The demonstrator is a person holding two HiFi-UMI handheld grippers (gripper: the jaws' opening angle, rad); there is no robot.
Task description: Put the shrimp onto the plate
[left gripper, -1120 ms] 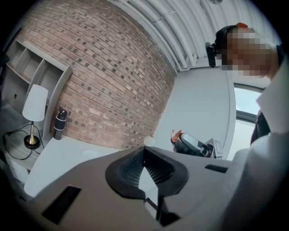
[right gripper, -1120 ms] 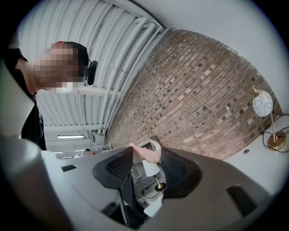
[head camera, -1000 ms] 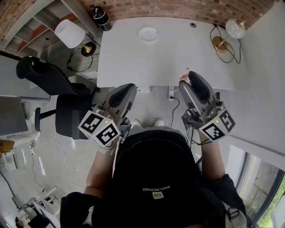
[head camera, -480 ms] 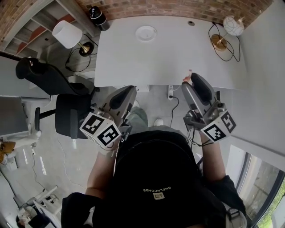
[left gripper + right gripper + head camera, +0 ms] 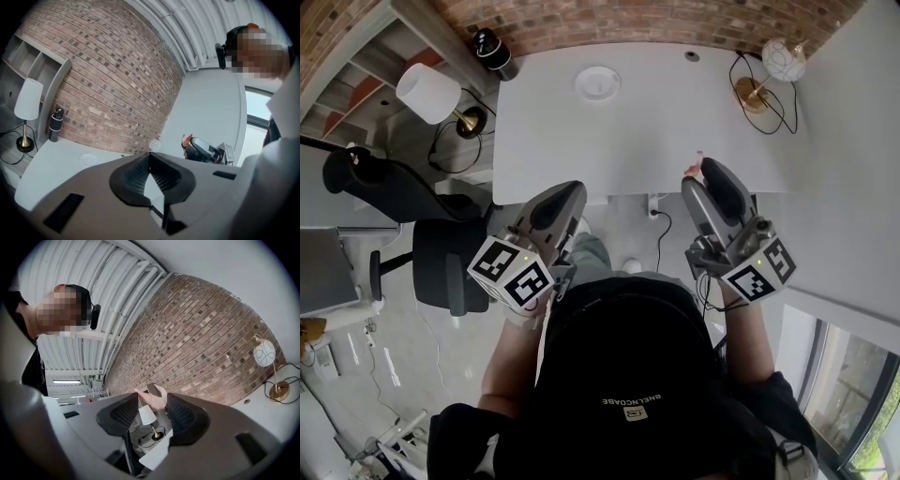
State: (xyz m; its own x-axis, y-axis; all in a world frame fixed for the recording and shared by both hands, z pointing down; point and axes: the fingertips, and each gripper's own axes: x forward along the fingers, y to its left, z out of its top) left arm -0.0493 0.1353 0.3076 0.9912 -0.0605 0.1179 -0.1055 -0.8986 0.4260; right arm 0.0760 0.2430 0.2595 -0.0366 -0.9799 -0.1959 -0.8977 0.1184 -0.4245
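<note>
A small white plate [image 5: 597,82] sits at the far middle of the white table [image 5: 647,131]; it also shows faintly in the left gripper view [image 5: 88,159]. My right gripper [image 5: 696,174] is over the table's near edge, shut on a pale pink shrimp [image 5: 697,165] that sticks out of its jaw tips. In the right gripper view the shrimp [image 5: 151,396] is pinched between the pads [image 5: 180,416]. My left gripper [image 5: 575,192] hangs short of the table's near edge, shut and empty. From it I see the right gripper [image 5: 204,150] and the shrimp [image 5: 186,139].
A globe lamp [image 5: 787,58] with a black cord stands at the table's far right. A dark bottle [image 5: 490,49] stands off the far left corner, with a white-shaded lamp [image 5: 428,94] on a shelf. An office chair [image 5: 422,216] is at the left. A brick wall runs behind.
The table and plate have slid a little up and left in the head view. A leg now shows under the table edge. Both grippers keep their places and their jaws.
</note>
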